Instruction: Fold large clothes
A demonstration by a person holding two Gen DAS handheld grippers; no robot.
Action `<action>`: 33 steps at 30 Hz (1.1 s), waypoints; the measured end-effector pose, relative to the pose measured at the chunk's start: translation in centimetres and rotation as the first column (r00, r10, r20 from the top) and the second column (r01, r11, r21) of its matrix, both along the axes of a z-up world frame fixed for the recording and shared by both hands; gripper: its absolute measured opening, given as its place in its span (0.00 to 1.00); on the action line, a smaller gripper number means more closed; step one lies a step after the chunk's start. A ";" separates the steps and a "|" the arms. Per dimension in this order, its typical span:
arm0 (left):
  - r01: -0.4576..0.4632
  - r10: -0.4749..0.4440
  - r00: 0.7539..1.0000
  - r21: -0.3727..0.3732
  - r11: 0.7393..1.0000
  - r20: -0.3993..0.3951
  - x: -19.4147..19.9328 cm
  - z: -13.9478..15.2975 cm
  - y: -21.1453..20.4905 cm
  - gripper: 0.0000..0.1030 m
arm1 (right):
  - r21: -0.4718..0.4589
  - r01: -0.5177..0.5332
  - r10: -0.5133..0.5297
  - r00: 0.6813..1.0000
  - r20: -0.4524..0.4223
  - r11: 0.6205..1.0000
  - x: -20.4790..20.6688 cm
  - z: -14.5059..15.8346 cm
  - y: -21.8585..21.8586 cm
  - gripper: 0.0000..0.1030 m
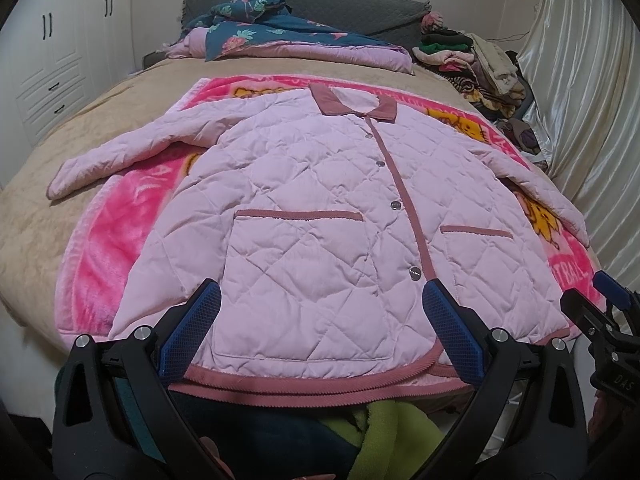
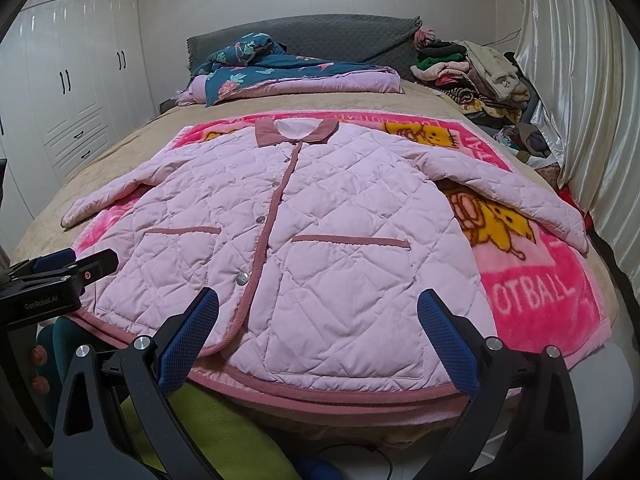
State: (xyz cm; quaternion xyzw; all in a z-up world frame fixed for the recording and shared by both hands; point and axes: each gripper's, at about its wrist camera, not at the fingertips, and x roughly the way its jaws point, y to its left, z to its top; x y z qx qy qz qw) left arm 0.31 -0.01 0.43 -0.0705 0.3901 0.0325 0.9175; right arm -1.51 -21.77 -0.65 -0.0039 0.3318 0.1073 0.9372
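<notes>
My left gripper (image 1: 320,320) and right gripper (image 2: 318,328) hang spread and empty at the hem of the jacket (image 1: 320,200), spread flat on the blanket (image 2: 532,280). I'd pinch the sleeve (image 1: 120,152) at ten o'clock first, probably near the cuff, then fold inward.

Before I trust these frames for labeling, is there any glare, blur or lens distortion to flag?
Left wrist view: strong fisheye bending, black corners; sheen on the curtain; the jacket is sharp and evenly lit. Right wrist view: same bowing of the bed and wardrobe, curtain glare, no motion blur.
</notes>
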 end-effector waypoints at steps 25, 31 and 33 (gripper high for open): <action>-0.013 0.013 1.000 0.003 1.000 0.000 0.1 0.6 0.3 0.92 | -0.021 -0.019 0.019 1.000 0.012 1.000 0.6 0.3 0.3 0.96; -0.027 0.027 1.000 0.004 1.000 0.013 2.0 1.0 0.5 0.92 | -0.034 -0.031 0.032 0.999 0.022 0.999 2.3 1.2 1.4 0.96; -0.030 0.030 0.999 0.004 1.000 0.021 2.5 1.5 0.7 0.92 | -0.038 -0.035 0.036 0.999 0.030 0.999 2.9 1.7 1.6 0.96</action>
